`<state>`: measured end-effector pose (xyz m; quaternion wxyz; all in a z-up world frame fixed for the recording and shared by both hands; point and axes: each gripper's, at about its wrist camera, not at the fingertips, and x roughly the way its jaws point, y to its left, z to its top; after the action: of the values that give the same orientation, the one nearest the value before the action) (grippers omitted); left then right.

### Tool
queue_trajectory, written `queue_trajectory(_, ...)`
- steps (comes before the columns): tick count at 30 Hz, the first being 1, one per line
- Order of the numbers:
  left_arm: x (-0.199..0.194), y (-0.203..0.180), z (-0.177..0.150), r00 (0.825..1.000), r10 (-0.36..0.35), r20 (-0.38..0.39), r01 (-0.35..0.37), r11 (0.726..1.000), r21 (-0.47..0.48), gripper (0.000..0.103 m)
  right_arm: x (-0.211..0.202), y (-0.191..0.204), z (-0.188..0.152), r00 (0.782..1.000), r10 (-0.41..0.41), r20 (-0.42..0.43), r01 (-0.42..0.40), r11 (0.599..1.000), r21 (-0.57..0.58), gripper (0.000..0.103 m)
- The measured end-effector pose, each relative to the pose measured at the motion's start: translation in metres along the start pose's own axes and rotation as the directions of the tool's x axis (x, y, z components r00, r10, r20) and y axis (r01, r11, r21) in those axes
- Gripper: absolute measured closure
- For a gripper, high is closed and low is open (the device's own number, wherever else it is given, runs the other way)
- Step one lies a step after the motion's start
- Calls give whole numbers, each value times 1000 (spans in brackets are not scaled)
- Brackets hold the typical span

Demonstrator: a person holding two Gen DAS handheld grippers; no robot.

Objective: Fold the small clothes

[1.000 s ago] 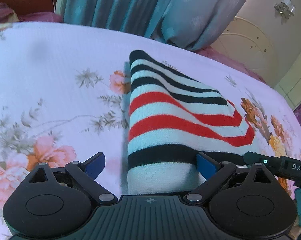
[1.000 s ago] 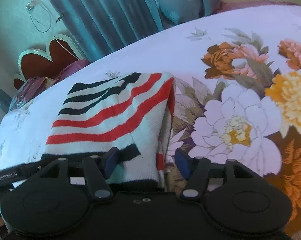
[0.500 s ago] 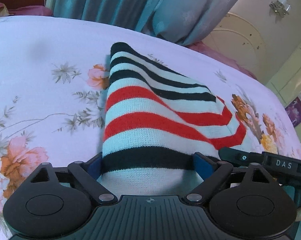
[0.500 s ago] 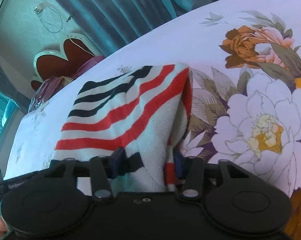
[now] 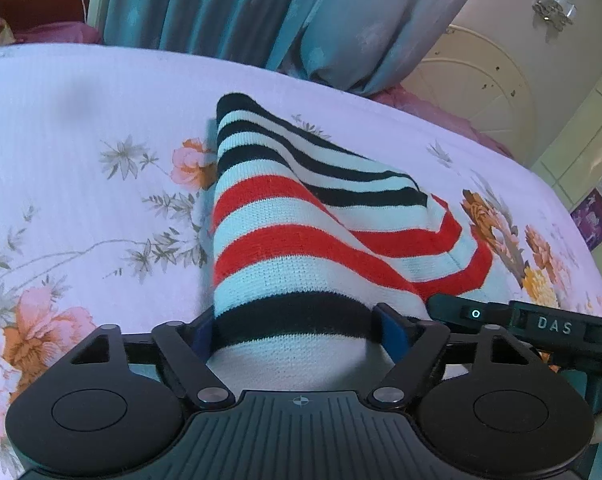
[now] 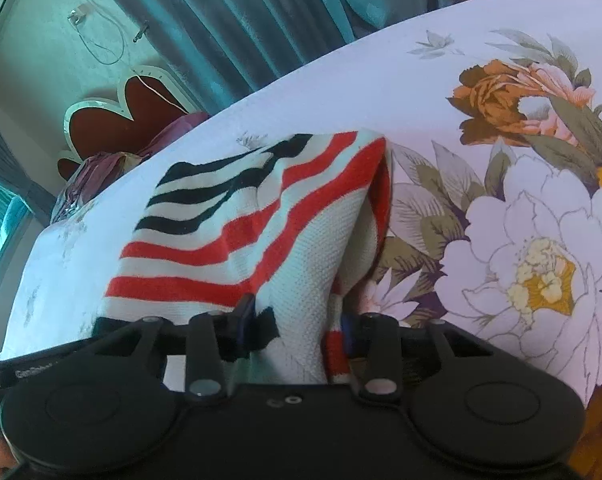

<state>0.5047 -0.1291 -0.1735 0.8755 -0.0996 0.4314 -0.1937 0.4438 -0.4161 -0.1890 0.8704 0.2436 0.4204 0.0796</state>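
Both grippers have closed in: left gripper (image 5: 297, 330) and right gripper (image 6: 295, 322) each pinch the soft, light striped knit garment's (image 5: 301, 240) near hem corners.

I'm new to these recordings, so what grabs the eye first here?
The striped knit garment, in red, black and white bands, lies mid-bed with its near edge raised between both tongs. Around it spreads the floral bedsheet with large orange and white blooms. Teal curtains hang behind the bed.
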Motion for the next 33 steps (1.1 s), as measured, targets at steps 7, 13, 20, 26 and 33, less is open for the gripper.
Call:
queue_trajectory(7,-13,-1,3,1000,1,14,-1,1000,30,39,-10,9,-2,999,-6,40,5,1000,18,68)
queue_trajectory(13,-26,-8,5,999,1,34,-3,998,61,41,-21,16,-1,998,3,68,-4,1000,14,68)
queue_trajectory(20,-46,-11,7,998,-19,52,15,997,74,41,-35,27,-2,995,7,100,-7,1000,2,68)
queue_trajectory(26,-75,5,9,996,-16,83,11,998,60,41,-41,51,-1,991,27,130,-24,999,-23,68)
queue_trajectory(33,-122,66,8,991,25,130,-27,1000,11,41,-21,109,-7,989,83,122,-75,995,-68,68)
